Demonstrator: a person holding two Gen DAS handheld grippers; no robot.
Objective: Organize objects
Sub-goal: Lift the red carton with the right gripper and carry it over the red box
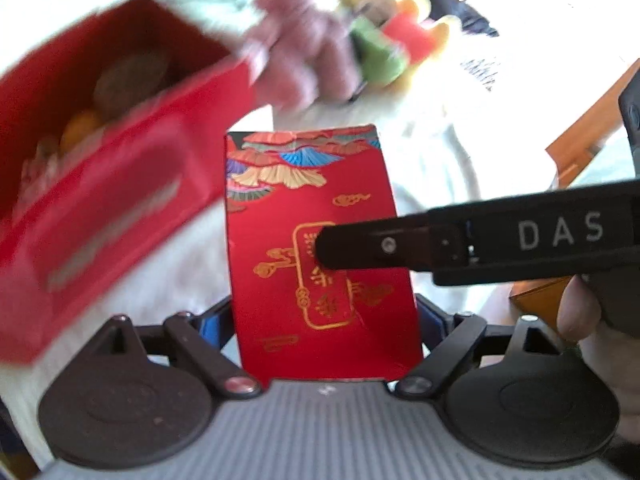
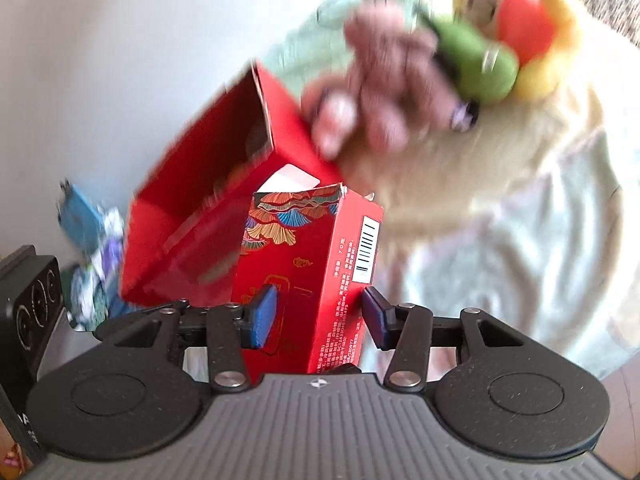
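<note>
A red carton with a fan pattern and gold print [image 1: 316, 248] stands upright between the blue pads of my left gripper [image 1: 320, 316], which press on its two narrow sides. My right gripper [image 2: 318, 316] holds the same carton [image 2: 304, 264] across its front and back. One of its black fingers [image 1: 360, 246] lies across the printed front in the left wrist view. A larger open red box [image 1: 100, 160] sits to the left, blurred, with round and orange items inside; it shows behind the carton in the right wrist view [image 2: 200, 220].
A pink plush [image 2: 384, 92] and a sunflower plush [image 2: 516, 28] lie beyond the boxes on pale bedding [image 2: 520, 240]. Blue and purple packets [image 2: 88, 240] lie at the far left. An orange-brown object [image 1: 588, 128] is at the right edge. A thumb [image 1: 576, 308] shows on the right gripper's handle.
</note>
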